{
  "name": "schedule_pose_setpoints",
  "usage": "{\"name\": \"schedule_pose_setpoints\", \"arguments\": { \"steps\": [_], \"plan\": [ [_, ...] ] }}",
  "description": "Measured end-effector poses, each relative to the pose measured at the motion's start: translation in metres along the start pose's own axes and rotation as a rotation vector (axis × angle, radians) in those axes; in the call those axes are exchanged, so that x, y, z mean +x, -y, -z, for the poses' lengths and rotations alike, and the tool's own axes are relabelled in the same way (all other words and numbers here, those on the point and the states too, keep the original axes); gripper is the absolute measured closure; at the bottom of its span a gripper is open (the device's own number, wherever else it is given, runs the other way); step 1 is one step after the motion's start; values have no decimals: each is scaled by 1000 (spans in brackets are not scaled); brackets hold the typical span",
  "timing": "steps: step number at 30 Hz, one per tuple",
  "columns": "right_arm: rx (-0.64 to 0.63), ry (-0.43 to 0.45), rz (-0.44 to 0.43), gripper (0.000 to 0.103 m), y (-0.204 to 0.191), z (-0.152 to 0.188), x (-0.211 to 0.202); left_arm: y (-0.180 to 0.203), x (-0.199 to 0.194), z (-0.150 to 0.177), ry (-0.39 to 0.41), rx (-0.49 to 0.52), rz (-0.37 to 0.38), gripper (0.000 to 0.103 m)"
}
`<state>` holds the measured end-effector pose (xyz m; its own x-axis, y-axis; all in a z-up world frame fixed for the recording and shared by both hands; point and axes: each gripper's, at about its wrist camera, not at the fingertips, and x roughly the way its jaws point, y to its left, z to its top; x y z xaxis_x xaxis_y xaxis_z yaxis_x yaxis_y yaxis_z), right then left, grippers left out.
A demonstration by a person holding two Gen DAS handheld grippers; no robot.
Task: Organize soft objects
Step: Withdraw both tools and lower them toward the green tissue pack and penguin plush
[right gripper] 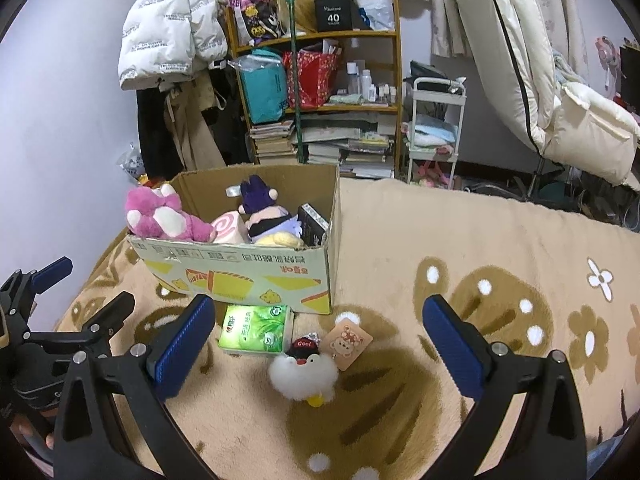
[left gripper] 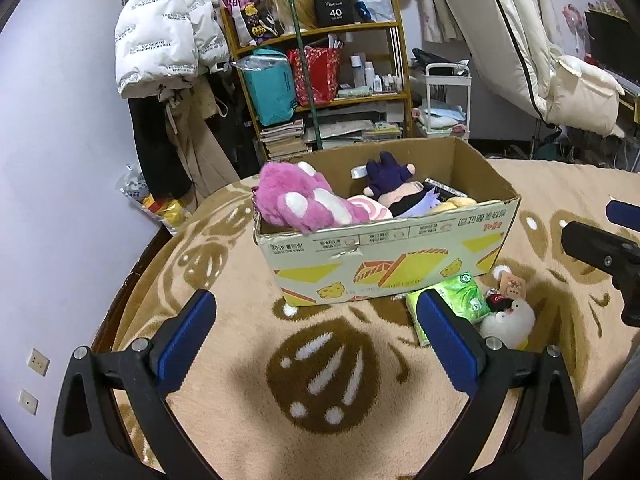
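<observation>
A cardboard box (left gripper: pixel 384 264) (right gripper: pixel 240 276) stands on the beige blanket. In it lie a pink plush bear (left gripper: pixel 296 200) (right gripper: pixel 160 216), a pink swirl plush (right gripper: pixel 228 229), a purple-haired doll (left gripper: pixel 390 180) (right gripper: pixel 260 204) and a yellow plush (right gripper: pixel 280 239). In front of the box lie a green tissue pack (left gripper: pixel 460 300) (right gripper: pixel 256 328) and a small white fluffy plush with a black cap (left gripper: pixel 508 320) (right gripper: pixel 304 376), with a card tag (right gripper: pixel 347 342). My left gripper (left gripper: pixel 316 320) is open and empty before the box. My right gripper (right gripper: pixel 320 328) is open and empty, above the white plush.
A wooden shelf (right gripper: pixel 320 108) with bags, bottles and books stands behind the bed, a white cart (right gripper: pixel 436 132) beside it. Coats hang at left (left gripper: pixel 160 36). The blanket's left edge (left gripper: pixel 132 280) drops off to the wall. My right gripper shows at the left view's right edge (left gripper: pixel 604 248).
</observation>
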<state>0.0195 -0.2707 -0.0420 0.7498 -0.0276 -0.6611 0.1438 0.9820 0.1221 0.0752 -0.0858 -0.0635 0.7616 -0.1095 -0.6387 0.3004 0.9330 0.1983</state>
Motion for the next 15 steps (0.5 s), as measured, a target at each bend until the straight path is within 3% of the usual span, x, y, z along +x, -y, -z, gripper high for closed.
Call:
{"name": "schedule_pose_setpoints", "arguments": {
  "steps": [15],
  "plan": [
    [74, -78, 11, 0, 14, 3, 26, 14, 30, 4, -59, 6, 41, 3]
  ]
}}
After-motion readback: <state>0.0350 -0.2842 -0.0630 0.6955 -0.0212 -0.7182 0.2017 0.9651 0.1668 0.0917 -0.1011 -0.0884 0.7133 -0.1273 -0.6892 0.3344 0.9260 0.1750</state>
